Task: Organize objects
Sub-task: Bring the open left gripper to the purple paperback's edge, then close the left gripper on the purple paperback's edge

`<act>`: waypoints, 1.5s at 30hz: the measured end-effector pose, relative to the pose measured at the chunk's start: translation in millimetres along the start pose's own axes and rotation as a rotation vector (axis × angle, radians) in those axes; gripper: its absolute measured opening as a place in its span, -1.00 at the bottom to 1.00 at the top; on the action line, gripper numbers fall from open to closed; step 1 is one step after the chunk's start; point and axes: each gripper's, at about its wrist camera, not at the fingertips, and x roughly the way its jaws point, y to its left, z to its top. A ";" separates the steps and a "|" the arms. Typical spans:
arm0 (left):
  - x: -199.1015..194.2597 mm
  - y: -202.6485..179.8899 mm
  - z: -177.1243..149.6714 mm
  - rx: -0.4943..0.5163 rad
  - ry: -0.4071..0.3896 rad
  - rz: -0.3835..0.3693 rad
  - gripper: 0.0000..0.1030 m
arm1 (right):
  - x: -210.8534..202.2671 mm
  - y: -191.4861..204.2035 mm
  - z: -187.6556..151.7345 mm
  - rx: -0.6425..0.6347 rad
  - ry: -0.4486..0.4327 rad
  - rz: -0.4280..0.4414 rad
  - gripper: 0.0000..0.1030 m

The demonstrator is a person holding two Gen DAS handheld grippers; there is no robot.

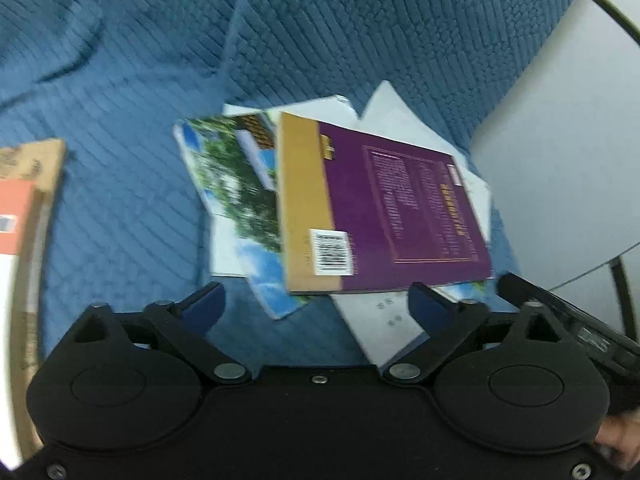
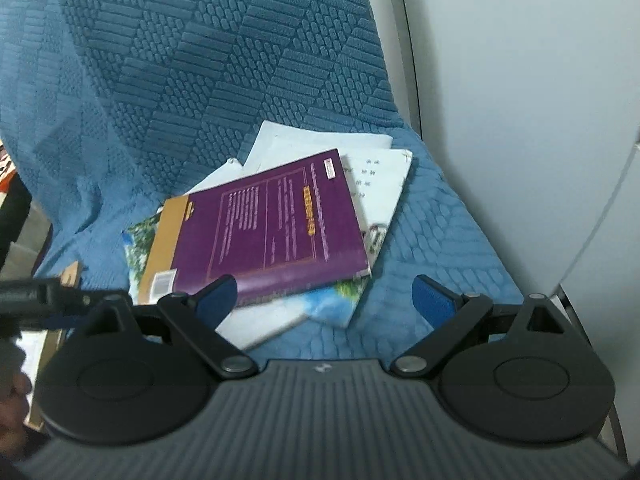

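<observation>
Several books point(image 1: 384, 208) piled just beyond open jaws

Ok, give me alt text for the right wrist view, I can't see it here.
A purple book lies on top of a messy pile of books and papers on a blue textured cover. The right tool is open just short of the pile, holding nothing. A pale wall is on the right.
</observation>
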 end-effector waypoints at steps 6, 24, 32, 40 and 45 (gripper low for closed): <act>16.3 4.8 4.4 -0.029 -0.003 -0.036 0.60 | 30.4 -3.1 6.5 -0.013 0.027 0.008 0.36; 18.3 1.7 8.9 -0.059 0.017 -0.094 0.49 | 39.2 -22.8 7.0 0.021 0.068 0.077 -0.12; -7.4 9.8 -5.6 -0.048 0.040 -0.105 0.49 | 13.5 -14.6 4.0 0.043 0.091 0.102 -0.16; -52.1 21.0 -22.0 -0.075 0.033 -0.141 0.50 | -28.5 0.4 -4.2 0.064 0.115 0.123 -0.16; -76.7 41.4 -38.7 -0.123 0.042 -0.184 0.51 | -58.2 15.4 -17.5 0.070 0.123 0.135 -0.16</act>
